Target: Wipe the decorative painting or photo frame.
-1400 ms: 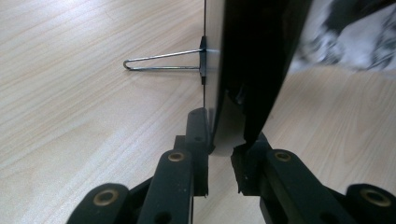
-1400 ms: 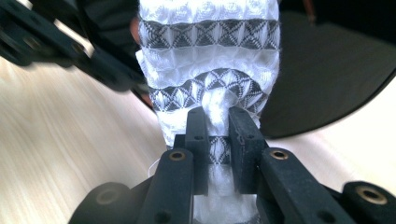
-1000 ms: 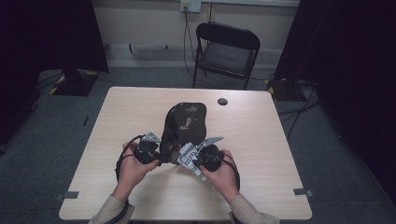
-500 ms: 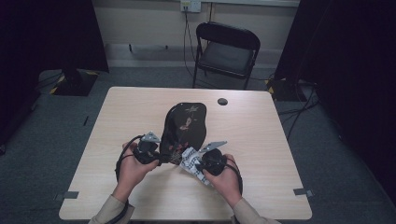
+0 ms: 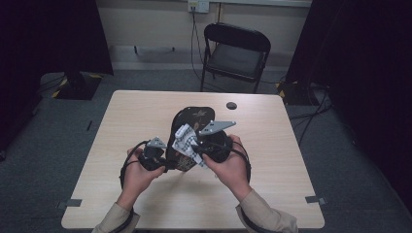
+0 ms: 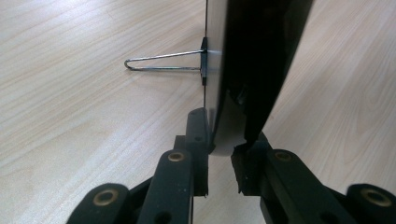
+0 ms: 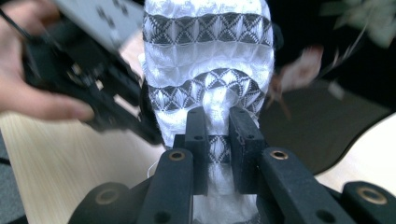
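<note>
A dark flat piece with a flower print (image 5: 195,115) lies across the middle of the table (image 5: 286,194). My left gripper (image 5: 163,162) is shut on its near edge; in the left gripper view the jaws (image 6: 219,154) pinch the thin black edge (image 6: 252,70), and a wire clip handle (image 6: 159,63) sticks out from it. My right gripper (image 5: 194,148) is shut on a white cloth with black patterned bands (image 5: 183,138), held up above the dark piece. In the right gripper view the cloth (image 7: 210,46) rises between the jaws (image 7: 219,135), with the other hand's gripper (image 7: 93,84) at the left.
A small black round object (image 5: 231,105) sits near the table's far right edge. A black folding chair (image 5: 235,53) stands beyond the table. Bare tabletop lies to the left, the right and the front of the hands.
My right gripper has risen with the white patterned cloth and now sits higher over the dark piece. The left gripper has kept still on the edge.
</note>
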Available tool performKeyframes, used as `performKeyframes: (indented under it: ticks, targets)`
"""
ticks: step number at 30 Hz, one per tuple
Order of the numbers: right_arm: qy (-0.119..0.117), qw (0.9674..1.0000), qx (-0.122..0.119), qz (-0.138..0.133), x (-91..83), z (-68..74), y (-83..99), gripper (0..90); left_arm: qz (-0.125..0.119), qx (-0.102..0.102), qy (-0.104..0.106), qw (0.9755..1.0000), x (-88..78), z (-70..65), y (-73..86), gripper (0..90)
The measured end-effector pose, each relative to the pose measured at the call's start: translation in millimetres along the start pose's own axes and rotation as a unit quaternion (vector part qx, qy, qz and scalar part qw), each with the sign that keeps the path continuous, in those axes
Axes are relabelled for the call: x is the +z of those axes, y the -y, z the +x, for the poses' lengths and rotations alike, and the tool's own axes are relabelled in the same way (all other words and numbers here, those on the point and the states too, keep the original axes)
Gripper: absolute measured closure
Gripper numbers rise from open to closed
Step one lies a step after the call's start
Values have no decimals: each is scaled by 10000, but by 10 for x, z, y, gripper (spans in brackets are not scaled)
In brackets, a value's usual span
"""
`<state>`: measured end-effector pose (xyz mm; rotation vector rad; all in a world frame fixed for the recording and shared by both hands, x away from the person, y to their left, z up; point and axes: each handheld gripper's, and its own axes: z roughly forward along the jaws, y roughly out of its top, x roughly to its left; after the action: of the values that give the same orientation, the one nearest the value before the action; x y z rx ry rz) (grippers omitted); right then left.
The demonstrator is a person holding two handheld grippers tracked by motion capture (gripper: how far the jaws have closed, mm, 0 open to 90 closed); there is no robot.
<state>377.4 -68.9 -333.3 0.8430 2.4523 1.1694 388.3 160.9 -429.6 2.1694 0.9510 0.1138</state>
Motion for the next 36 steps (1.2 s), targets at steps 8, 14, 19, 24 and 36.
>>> performKeyframes:
  ticks: [8, 14, 19, 24, 36]
  targets:
    - [-32, 9999, -96, 103, 72, 65, -36, 796, -2, 8, 3, 10000, -1, 2, 1, 784]
    - [-140, 9993, -37, 334, 271, 84, 228, 797, -8, 16, -4, 10000, -3, 9, 4, 784]
    - [-174, 9983, -54, 553, 386, 97, 388, 797, -39, -21, -2, 10000, 0, 4, 5, 784]
    - [-181, 9969, 45, 760, 515, 66, 596, 797, -9, 48, -1, 10000, -3, 8, 5, 784]
    - [-167, 9926, 386, 1137, 709, -44, 1021, 798, -15, 55, -10, 10000, -4, 4, 6, 783]
